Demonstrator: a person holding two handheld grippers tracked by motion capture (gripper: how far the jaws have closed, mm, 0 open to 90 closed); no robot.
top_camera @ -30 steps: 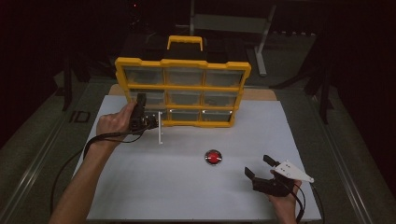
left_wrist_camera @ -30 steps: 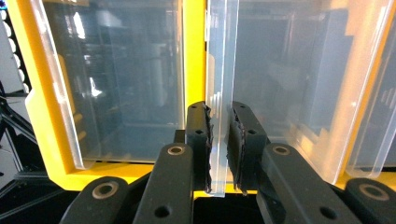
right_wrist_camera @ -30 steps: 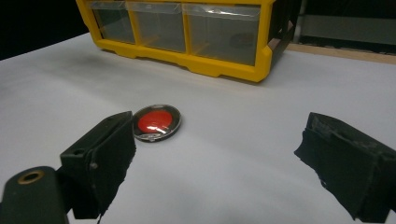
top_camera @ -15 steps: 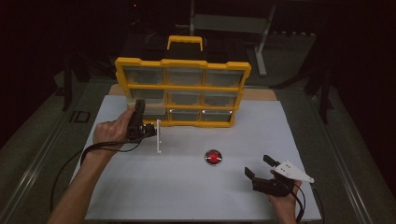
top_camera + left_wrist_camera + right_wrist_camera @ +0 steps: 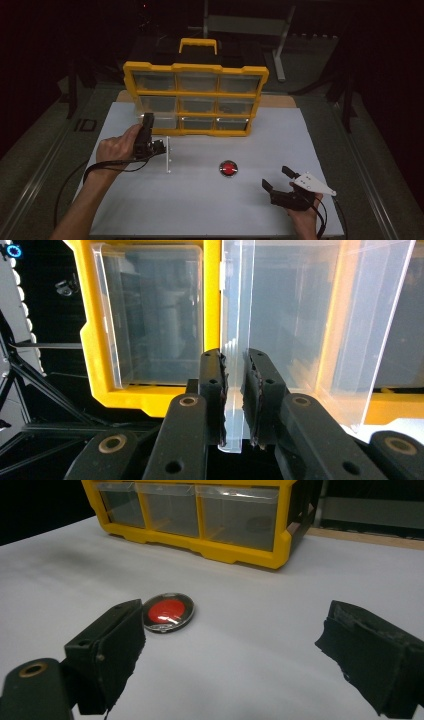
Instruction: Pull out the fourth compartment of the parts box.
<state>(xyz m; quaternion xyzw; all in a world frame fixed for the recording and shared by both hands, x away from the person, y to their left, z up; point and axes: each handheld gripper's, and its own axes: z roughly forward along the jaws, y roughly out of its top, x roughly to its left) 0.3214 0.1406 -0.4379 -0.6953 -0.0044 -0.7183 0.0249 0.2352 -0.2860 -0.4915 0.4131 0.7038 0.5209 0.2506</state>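
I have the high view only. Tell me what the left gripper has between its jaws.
Observer: The left gripper is shut on the front wall of a clear drawer, as its own view shows.
Operator: Report what is inside that drawer.
Observer: Nothing that I can see through the clear plastic.
Operator: Now the right gripper.
Observer: The right gripper is open with nothing between its jaws; in its view the red disc lies on the white table just past the left-hand jaw, apart from it.
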